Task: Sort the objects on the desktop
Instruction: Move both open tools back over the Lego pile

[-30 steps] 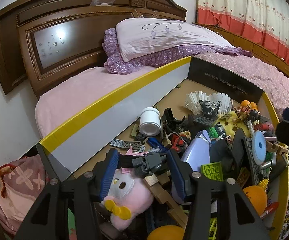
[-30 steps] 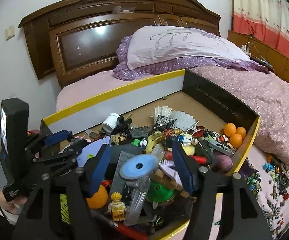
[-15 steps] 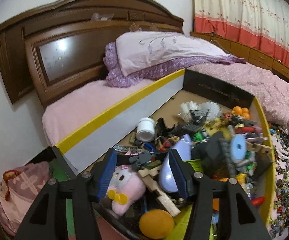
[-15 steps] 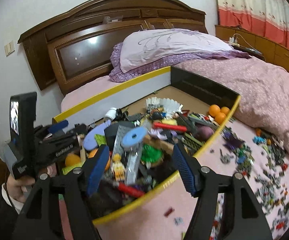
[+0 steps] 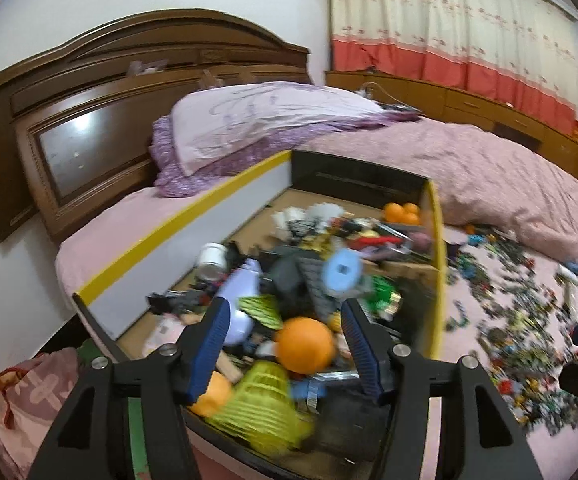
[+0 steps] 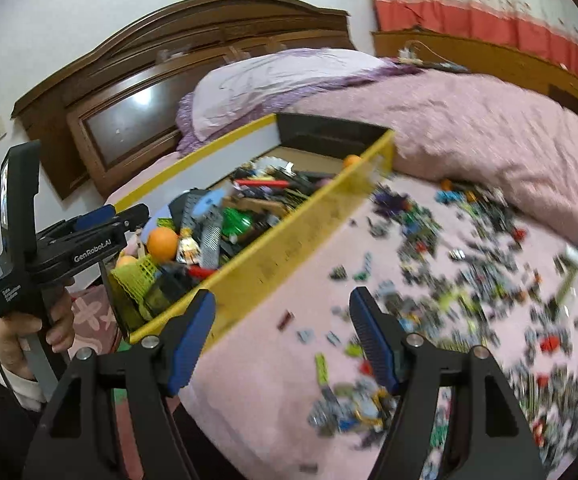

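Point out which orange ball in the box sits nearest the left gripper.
The big orange ball framed between the left gripper fingers, above the yellow-green basket; the small orange balls sit in the far corner.

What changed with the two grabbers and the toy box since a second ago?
The right gripper swung away from the toy box and now hangs over the small bricks scattered on the pink bedspread. The left gripper pulled back from the pink plush and now frames the orange ball. Both jaws are opening, holding nothing. The box and its toys stayed put.
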The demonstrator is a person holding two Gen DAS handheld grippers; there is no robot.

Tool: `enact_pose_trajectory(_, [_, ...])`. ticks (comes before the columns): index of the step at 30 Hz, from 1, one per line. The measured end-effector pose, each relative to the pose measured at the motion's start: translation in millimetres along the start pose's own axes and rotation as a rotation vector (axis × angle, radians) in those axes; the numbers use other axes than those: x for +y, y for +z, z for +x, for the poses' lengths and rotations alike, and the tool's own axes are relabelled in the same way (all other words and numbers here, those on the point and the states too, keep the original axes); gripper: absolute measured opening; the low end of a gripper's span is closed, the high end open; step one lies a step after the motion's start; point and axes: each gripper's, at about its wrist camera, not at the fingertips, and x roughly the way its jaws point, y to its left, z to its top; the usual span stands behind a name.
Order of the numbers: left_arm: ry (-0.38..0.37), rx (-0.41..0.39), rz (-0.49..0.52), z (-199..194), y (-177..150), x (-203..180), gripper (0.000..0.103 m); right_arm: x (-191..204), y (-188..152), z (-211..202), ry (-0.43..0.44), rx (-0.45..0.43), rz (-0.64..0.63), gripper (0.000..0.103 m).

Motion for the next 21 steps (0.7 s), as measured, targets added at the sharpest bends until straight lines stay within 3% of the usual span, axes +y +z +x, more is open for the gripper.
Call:
enact_pose_trajectory(7, [-0.08,-0.01,0.029,-21.3,-12.7,-42.0,0.059,-29.1,-27.8,-23.3,-0.039,-0.012,0.09,0.071])
enact_pose_trajectory(13, [-0.143,-0.01,0.069,-35.2,-21.7,-76.3,0.059,-46.7,-53.2,-38.9,-0.121,-0.029,0.097,0.071])
enact_pose_trajectory(21, [-0.23,0.014,0.101,-43.2,-39.3,-121.0,0.059,-74.4,-81.0,-58.3,-0.158,-0.044,0.146,0.071])
